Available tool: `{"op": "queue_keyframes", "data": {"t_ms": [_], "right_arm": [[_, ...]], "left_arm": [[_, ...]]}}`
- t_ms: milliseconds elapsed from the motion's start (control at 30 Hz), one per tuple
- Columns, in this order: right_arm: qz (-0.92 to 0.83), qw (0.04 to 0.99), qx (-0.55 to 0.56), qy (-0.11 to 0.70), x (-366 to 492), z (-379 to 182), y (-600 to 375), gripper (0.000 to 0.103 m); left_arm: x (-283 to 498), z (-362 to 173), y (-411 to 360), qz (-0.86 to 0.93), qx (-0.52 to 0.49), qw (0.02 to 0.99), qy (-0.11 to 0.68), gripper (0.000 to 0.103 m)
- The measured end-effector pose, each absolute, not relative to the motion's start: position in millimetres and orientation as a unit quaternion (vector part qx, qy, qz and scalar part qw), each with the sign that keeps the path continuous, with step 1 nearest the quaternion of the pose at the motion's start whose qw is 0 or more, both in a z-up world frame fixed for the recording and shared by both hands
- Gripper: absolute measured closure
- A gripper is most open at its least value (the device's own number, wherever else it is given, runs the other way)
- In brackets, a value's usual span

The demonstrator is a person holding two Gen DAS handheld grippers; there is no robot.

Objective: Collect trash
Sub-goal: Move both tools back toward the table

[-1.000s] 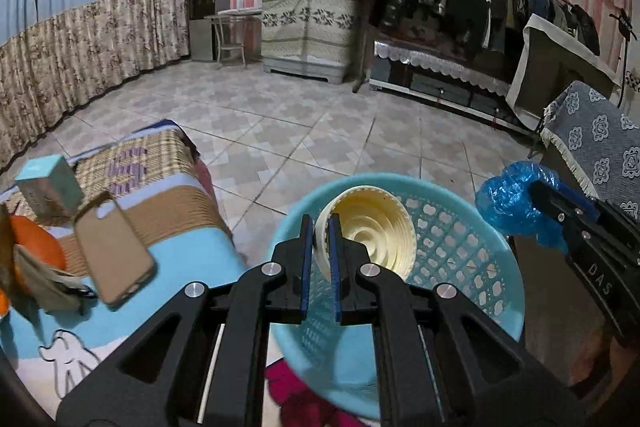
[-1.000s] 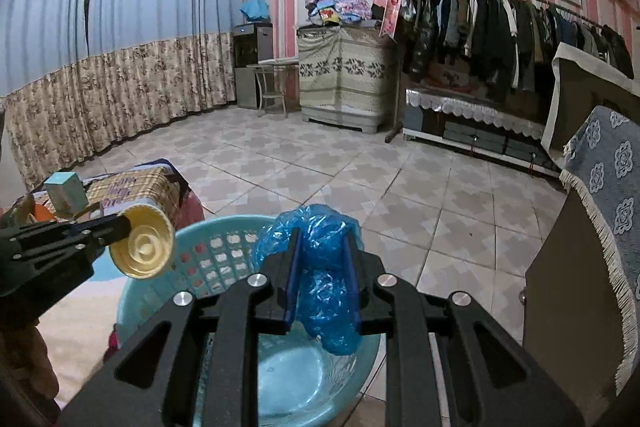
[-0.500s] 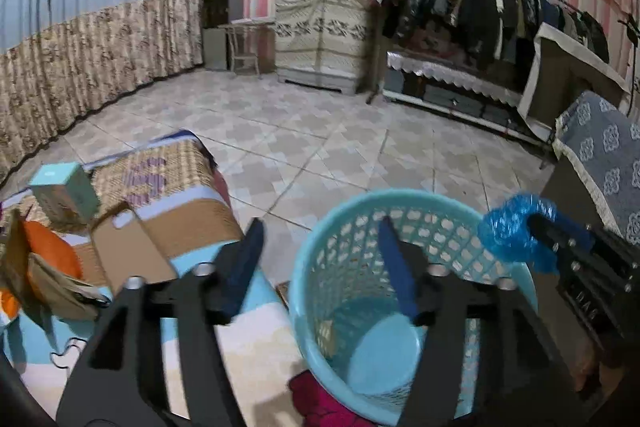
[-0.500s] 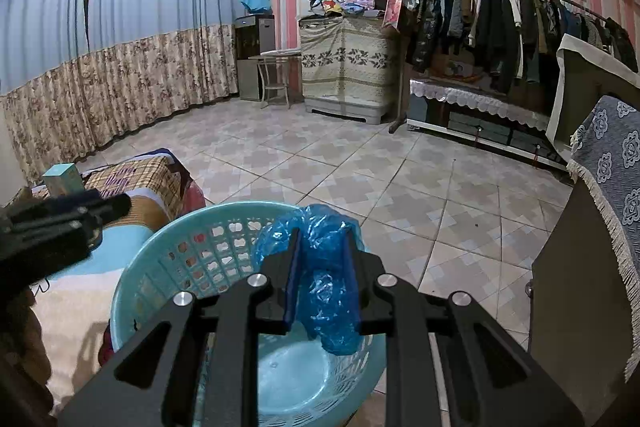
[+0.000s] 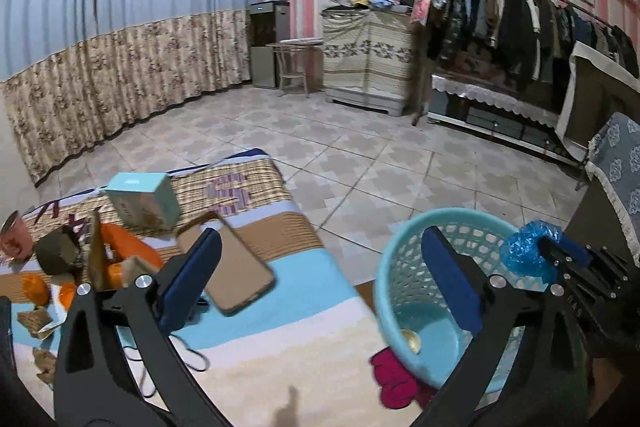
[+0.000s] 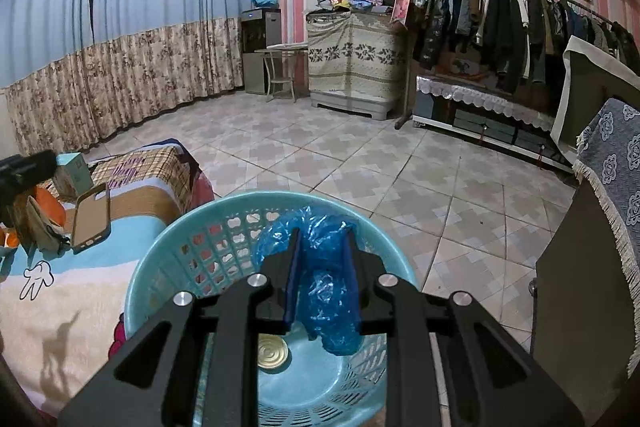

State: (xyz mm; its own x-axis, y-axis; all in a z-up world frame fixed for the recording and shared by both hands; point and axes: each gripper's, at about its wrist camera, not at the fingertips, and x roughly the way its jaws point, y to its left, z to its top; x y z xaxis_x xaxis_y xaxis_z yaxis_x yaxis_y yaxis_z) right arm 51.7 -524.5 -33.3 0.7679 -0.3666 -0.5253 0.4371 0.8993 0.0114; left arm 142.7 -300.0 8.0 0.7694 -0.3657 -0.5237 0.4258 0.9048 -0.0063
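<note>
A light blue plastic basket (image 5: 404,259) (image 6: 168,255) stands on the floor by the bed. A gold round lid (image 6: 272,353) (image 5: 411,339) lies on its bottom. My left gripper (image 5: 320,275) is open and empty, spread between the bed and the basket. My right gripper (image 6: 322,259) is shut on a crumpled blue plastic bag (image 6: 328,291) and holds it above the basket; the bag also shows in the left wrist view (image 5: 524,253). On the bed lie scraps of brown paper (image 5: 36,319) and orange peel (image 5: 128,247).
On the bed's striped blanket (image 5: 280,307) lie a phone case (image 5: 232,267), a teal box (image 5: 144,201), a pink cup (image 5: 14,239) and a cable. A cloth-covered cabinet (image 6: 592,227) stands right of the basket. Tiled floor (image 5: 360,163) lies beyond.
My left gripper opened and let go of the gold lid, which fell into the basket, then drew back towards the bed. My right gripper moved the blue bag over the basket.
</note>
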Motion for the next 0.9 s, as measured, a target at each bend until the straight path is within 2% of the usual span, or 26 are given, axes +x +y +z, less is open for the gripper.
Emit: {"op": "queue_keyframes", "data": {"t_ms": [33,67,100,167,333,400,500,900], "right_arm": [[-0.214,0.937,0.069,0.269,54.6,-33.5,-524.5,0.082],[-0.213,0.935,0.071,0.274,57.5,-33.8,-524.4,0.076],[-0.213,0.934,0.072,0.276,58.5,-34.3,-525.3,0.058],[-0.223,0.933,0.07,0.275,61.0,-33.7,-524.6,0.031],[-0.229,0.927,0.065,0.289,67.9,-37.0,-524.8,0.025],[-0.234,0.924,0.065,0.294,69.3,-38.0,-526.6,0.013],[-0.238,0.922,0.07,0.296,69.9,-36.2,-528.1,0.007],[-0.231,0.934,0.067,0.265,57.7,-4.8,-490.0,0.007]], "left_arm": [[143.0,8.7,-293.8,-0.208,0.051,0.94,0.267,0.006],[143.7,9.7,-289.0,-0.206,0.046,0.94,0.268,0.006],[144.1,10.3,-286.1,-0.204,0.044,0.941,0.268,0.006],[144.4,10.4,-276.7,-0.198,0.041,0.941,0.27,0.006],[141.1,14.4,-258.5,-0.179,0.043,0.947,0.264,0.006],[140.6,15.5,-252.6,-0.178,0.038,0.947,0.265,0.006],[137.5,16.8,-243.3,-0.171,0.041,0.949,0.261,0.006],[128.1,32.6,-200.8,-0.149,0.033,0.956,0.249,0.006]]}}
